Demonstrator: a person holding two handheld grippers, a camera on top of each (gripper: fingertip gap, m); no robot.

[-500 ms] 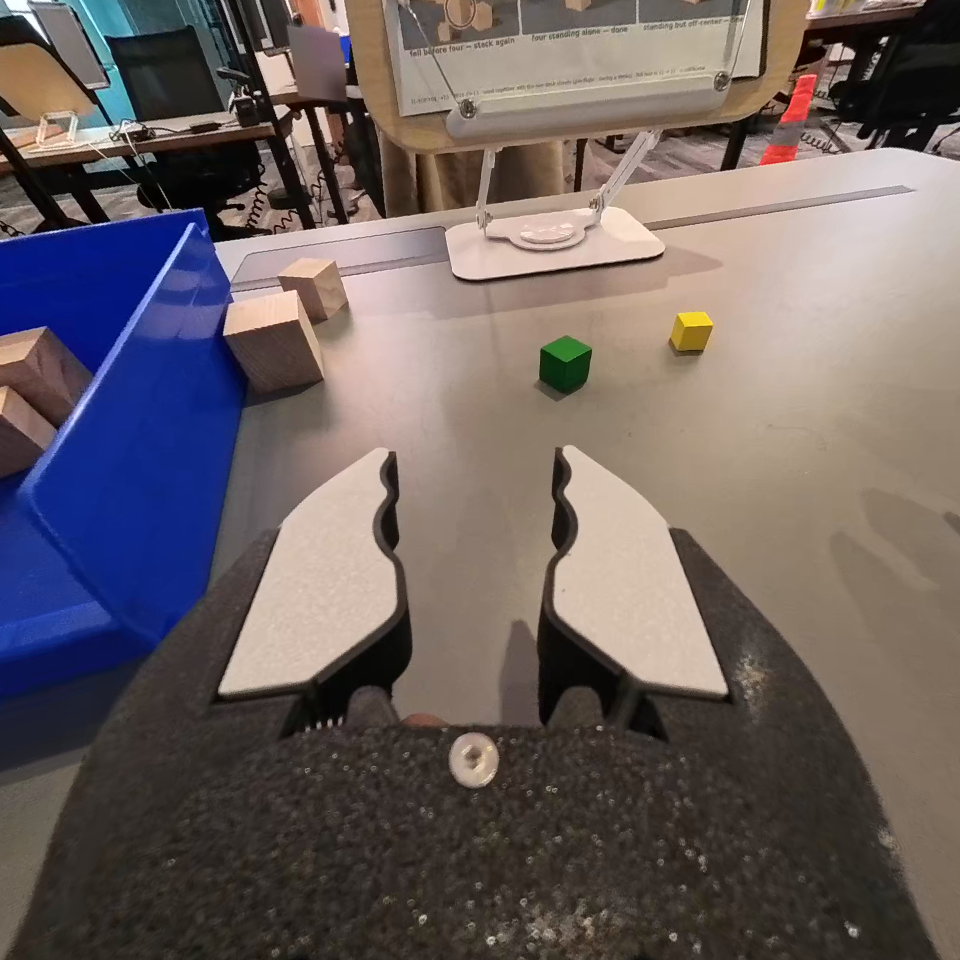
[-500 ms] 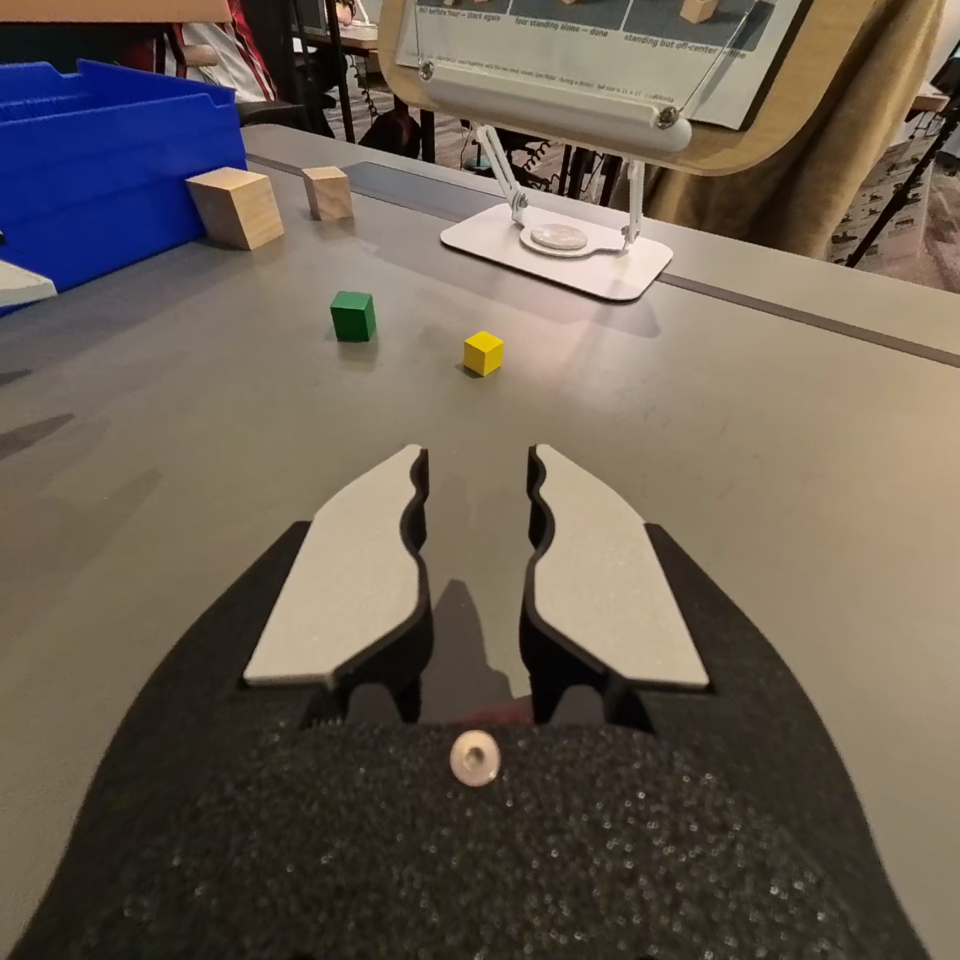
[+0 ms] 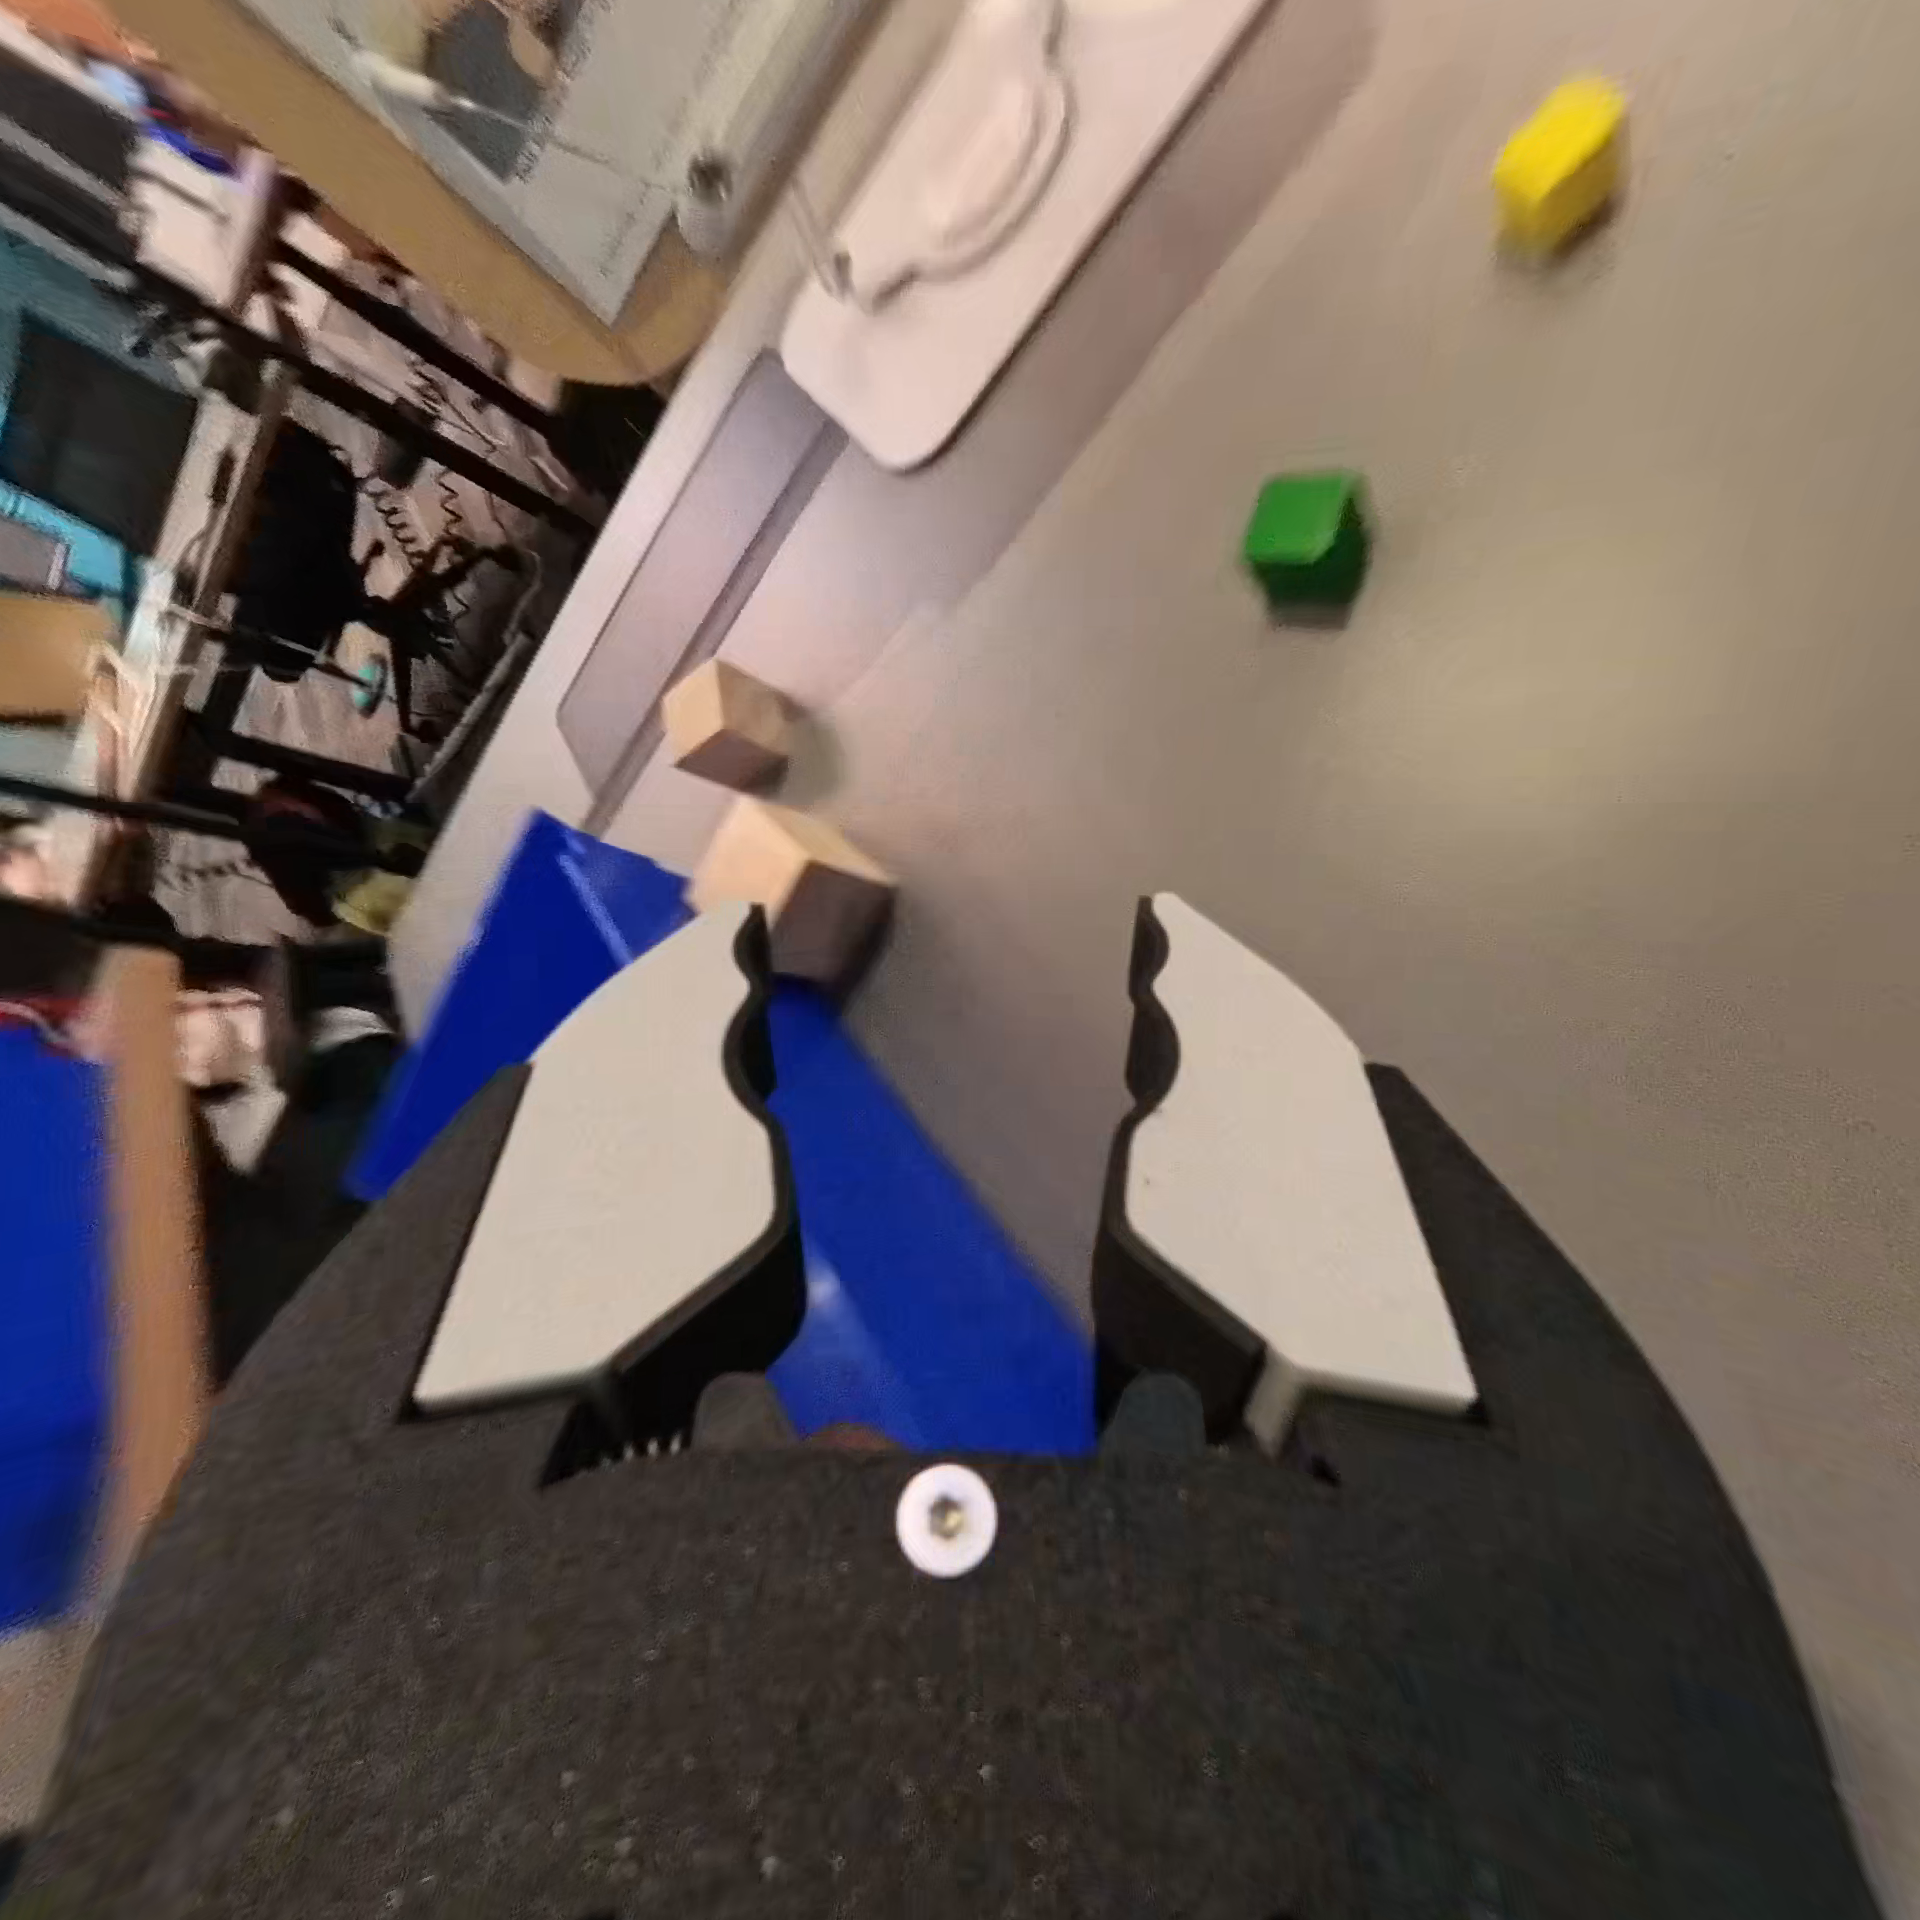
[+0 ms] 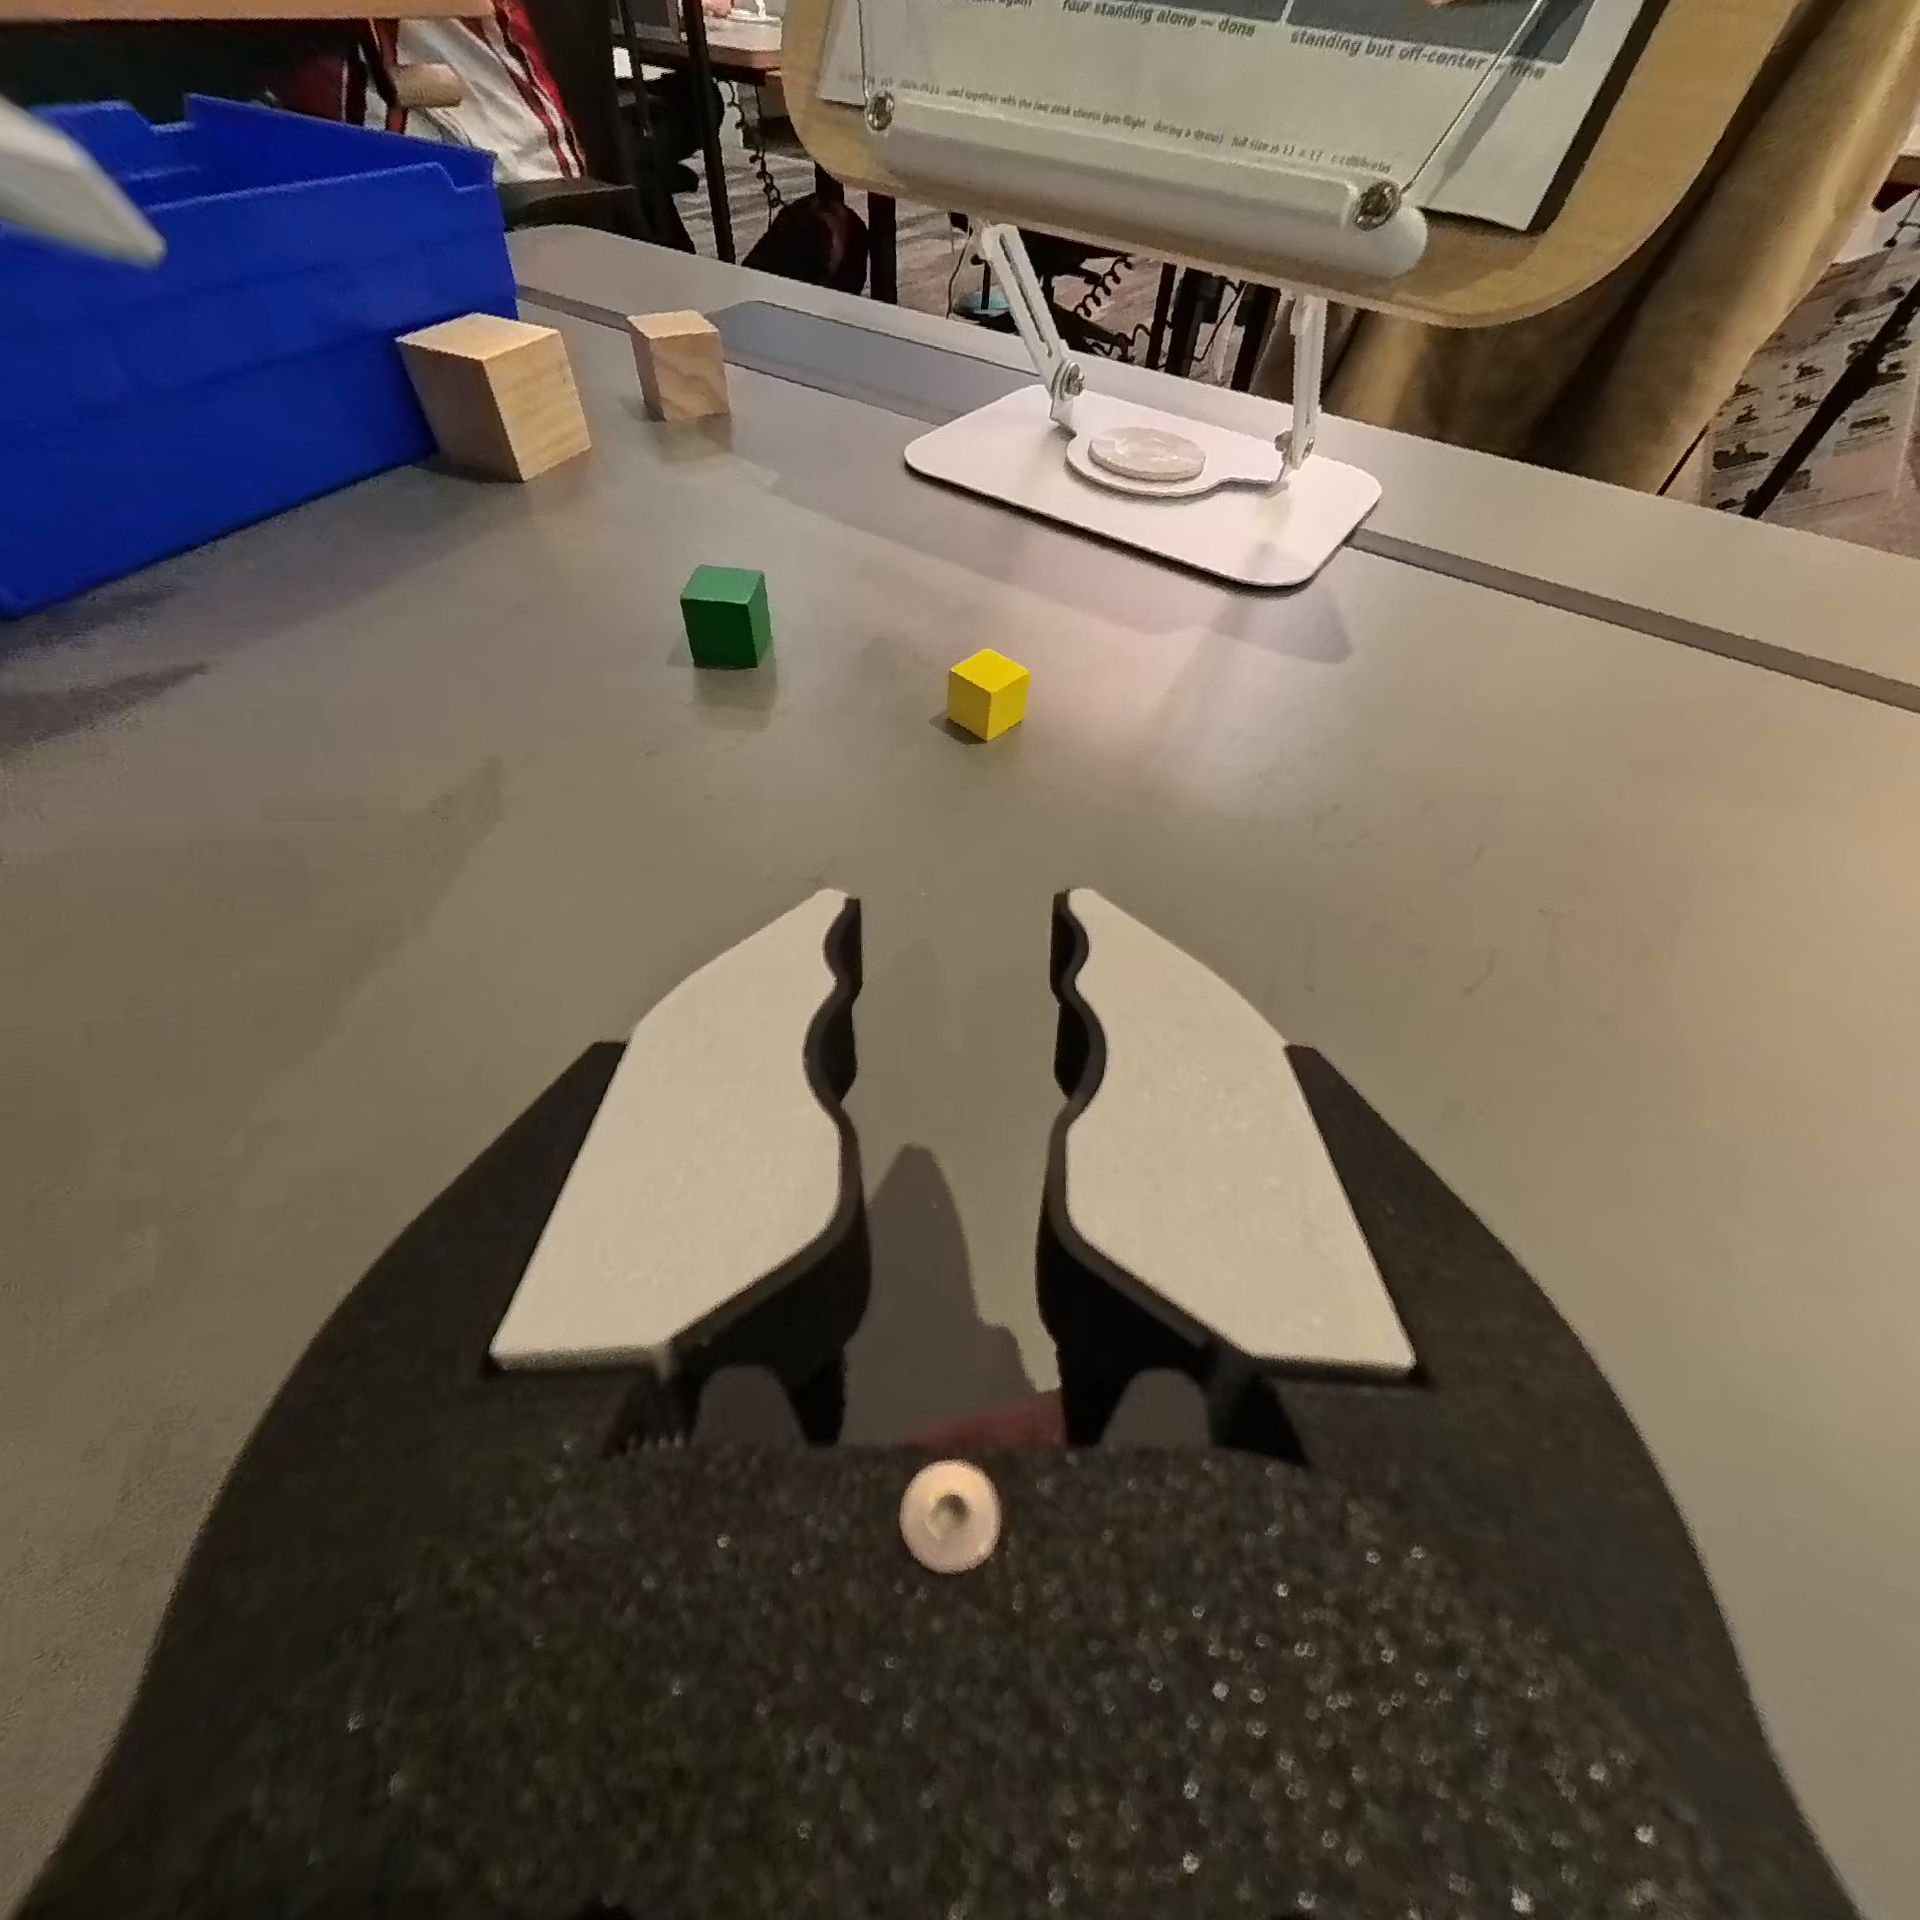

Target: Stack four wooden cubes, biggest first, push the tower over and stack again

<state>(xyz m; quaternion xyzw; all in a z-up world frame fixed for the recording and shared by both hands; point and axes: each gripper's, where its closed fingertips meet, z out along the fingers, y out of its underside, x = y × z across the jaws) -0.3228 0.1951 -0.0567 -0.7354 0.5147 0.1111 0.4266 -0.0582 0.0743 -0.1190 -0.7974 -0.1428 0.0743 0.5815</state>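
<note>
So nothing's stacked yet, all four cubes sit apart on the table (image 4: 1351, 935). In the right wrist view, the big plain wooden cube (image 4: 497, 393) is upper left, right against the blue bin (image 4: 239, 343). The smaller plain cube (image 4: 677, 364) is just beside it, then the green cube (image 4: 725, 615) and the little yellow cube (image 4: 987, 693) sit mid-frame.

The left gripper (image 3: 951, 914) is tilted and blurry, fingers spread and empty, with the big cube just off its tips. The right gripper (image 4: 956, 904) hangs low with a narrow gap, holding nothing.

My take: grab the big one first, square across flat faces, and pull it clear of the bin wall so there's room to build.
</note>
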